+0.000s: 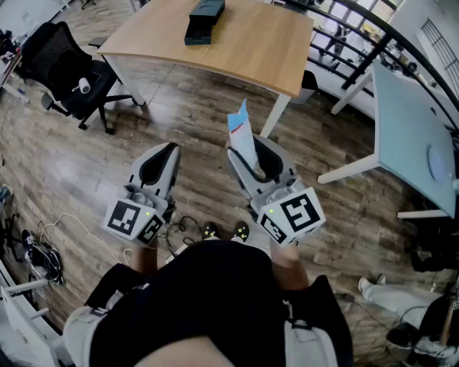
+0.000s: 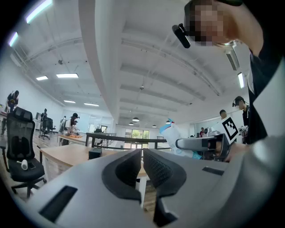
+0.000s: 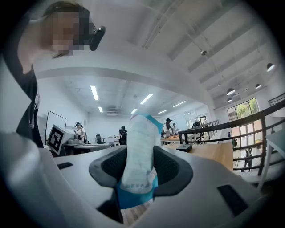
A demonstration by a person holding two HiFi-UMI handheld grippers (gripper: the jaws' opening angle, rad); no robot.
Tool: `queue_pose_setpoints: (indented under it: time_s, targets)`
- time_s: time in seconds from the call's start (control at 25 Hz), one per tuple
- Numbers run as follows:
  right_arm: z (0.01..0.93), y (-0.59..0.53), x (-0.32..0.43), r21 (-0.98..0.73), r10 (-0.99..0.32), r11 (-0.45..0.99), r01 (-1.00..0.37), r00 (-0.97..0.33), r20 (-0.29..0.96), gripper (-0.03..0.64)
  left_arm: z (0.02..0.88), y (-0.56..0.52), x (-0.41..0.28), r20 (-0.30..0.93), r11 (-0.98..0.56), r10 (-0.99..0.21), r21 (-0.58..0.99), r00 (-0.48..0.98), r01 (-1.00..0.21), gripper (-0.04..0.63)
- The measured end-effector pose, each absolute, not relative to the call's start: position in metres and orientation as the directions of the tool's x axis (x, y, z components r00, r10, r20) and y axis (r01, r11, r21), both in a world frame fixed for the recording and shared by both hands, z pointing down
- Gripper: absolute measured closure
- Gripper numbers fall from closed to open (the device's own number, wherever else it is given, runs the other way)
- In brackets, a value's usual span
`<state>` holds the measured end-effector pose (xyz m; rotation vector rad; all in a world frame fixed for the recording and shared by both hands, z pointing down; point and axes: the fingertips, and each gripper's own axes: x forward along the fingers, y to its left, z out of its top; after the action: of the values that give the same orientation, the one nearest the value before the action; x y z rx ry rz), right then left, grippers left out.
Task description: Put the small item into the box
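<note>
Far from the box, we clamp only the packet's lower end in our right claw; jolts could loosen it.

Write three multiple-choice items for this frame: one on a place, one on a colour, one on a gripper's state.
1. Where is the dark box?
A. on the wooden table
B. on the floor
C. on the black chair

2. What colours is the packet?
A. red and yellow
B. white and blue
C. all green

3. How is the right gripper?
A. open, empty
B. shut on the packet
C. shut, empty

Answers:
1 A: it lies on the tabletop ahead.
2 B: white body with blue edges.
3 B: both jaws press the packet's sides.
</note>
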<state>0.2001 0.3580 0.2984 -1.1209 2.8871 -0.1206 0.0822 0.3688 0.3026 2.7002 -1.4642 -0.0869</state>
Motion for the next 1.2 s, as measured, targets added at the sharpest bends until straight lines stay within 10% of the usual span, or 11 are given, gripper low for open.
queue_pose_setpoints:
  time_s: [1.2]
  targets:
    - [0.3,0.366,0.279,-0.155,-0.702,0.709,-0.688,-0.708,-0.075,0.437,0.297,0.397,0.147,0.028,-0.521,-0.854,-0.01,0.52,-0.854,0.569]
